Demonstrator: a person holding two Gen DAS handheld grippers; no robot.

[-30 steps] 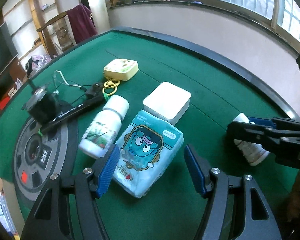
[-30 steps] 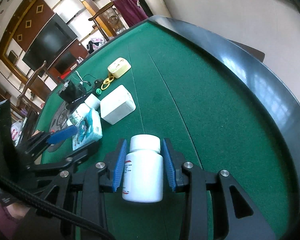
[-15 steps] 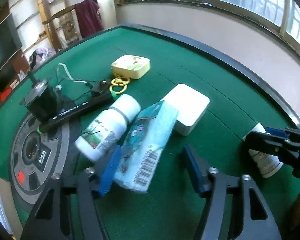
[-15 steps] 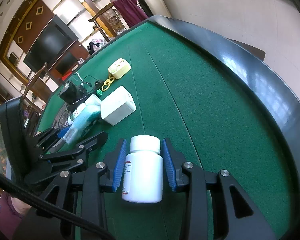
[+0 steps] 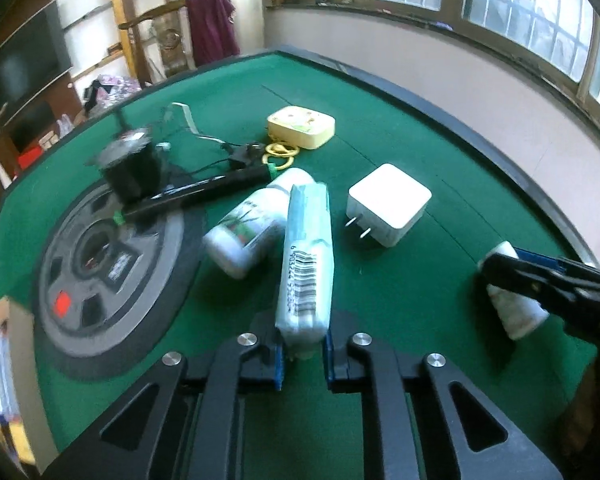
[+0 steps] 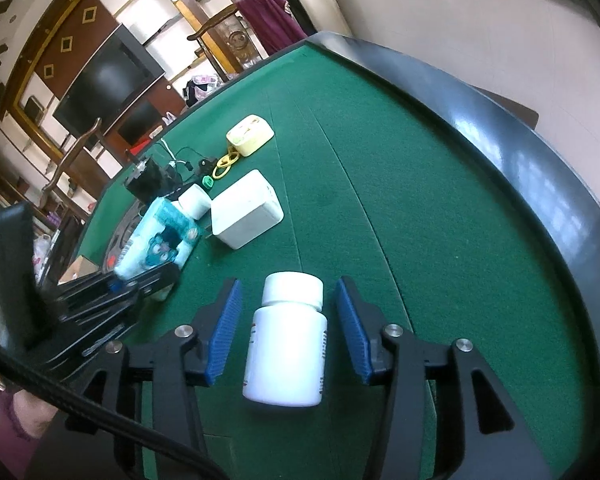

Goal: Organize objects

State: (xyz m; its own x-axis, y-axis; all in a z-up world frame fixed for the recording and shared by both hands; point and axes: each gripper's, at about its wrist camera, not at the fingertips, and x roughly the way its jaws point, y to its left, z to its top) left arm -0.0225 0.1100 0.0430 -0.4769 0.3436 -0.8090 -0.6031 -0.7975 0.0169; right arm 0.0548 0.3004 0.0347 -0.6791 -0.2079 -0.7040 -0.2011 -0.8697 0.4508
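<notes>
My left gripper (image 5: 302,354) is shut on a pale blue tissue pack (image 5: 308,264), which stands on edge with its barcode side up, its far end over the green table (image 5: 380,320). In the right wrist view the same pack (image 6: 160,240) shows its cartoon face. My right gripper (image 6: 290,320) has its jaws opening around an upright white pill bottle (image 6: 286,352). A gap shows between the bottle and each blue pad. The left wrist view has that bottle (image 5: 516,312) at the right edge, behind the right gripper's dark fingers (image 5: 540,280).
A white power adapter (image 5: 388,204) lies right of the pack. A green-labelled white bottle (image 5: 256,224) lies on its side left of it. Farther back are a yellow box (image 5: 302,126), a black rod (image 5: 196,196) and a black cylinder (image 5: 132,168). The table's raised black rim (image 6: 500,128) runs along the right.
The left jaws closed on the tissue pack, which turned from flat to on edge and lifted a little. The right jaws spread away from the white pill bottle.
</notes>
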